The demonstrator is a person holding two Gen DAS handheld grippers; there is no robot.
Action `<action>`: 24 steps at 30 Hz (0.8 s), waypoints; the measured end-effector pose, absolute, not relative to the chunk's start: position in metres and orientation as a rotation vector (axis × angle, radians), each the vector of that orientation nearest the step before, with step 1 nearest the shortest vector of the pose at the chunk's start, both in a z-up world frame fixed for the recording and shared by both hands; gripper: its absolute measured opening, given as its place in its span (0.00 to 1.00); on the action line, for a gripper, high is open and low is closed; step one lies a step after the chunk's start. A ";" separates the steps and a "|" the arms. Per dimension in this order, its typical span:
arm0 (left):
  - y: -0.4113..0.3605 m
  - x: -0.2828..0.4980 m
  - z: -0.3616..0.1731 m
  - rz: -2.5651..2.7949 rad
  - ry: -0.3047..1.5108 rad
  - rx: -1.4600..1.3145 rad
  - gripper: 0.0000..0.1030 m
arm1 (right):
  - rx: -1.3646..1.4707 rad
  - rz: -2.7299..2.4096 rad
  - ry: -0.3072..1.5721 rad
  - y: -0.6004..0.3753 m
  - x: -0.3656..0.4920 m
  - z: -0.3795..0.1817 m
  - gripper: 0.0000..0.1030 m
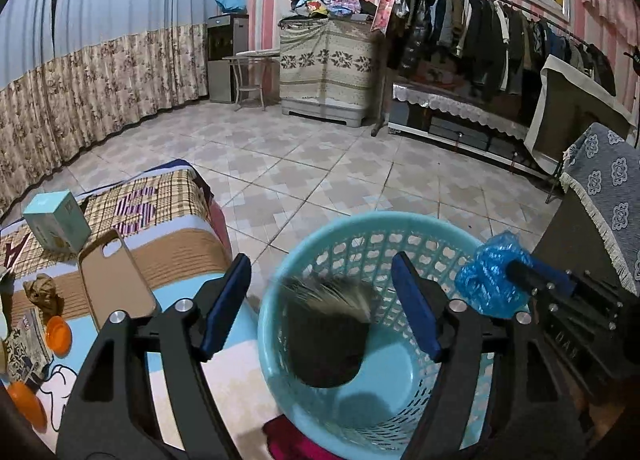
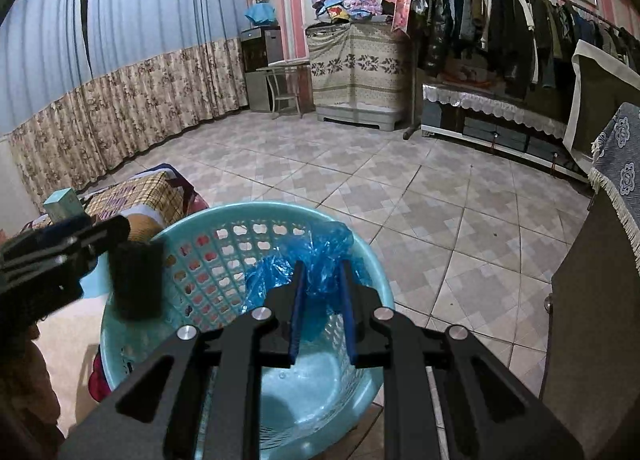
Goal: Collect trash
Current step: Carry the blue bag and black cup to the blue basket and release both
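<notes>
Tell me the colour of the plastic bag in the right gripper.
Blue; the plastic bag shows best in the right wrist view.

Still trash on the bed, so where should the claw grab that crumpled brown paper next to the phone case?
Probably straight from above, pinching across the bunched middle of the crumpled brown paper: it is a loose lump on the flat bedcover, with the phone case close beside it.
</notes>
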State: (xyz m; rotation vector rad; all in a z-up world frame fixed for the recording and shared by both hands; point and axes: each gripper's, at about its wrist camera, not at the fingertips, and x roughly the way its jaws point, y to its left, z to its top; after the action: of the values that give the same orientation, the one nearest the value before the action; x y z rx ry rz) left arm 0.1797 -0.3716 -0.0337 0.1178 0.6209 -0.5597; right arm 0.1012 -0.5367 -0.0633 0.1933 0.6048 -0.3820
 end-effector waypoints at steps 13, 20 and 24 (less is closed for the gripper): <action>-0.329 0.186 -0.032 -0.465 0.605 0.097 0.87 | 0.193 -0.368 0.615 -0.525 0.107 -0.074 0.18; -0.312 0.187 -0.029 -0.424 0.585 0.101 0.91 | 0.195 -0.387 0.603 -0.516 0.113 -0.072 0.35; -0.304 0.188 -0.027 -0.395 0.565 0.108 0.94 | 0.188 -0.413 0.590 -0.510 0.114 -0.071 0.68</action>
State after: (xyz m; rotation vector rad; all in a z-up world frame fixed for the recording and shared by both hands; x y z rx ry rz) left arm 0.1882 -0.3043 -0.0268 0.1085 0.5649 -0.3946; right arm 0.1144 -0.5104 -0.0706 0.1882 0.5903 -0.4126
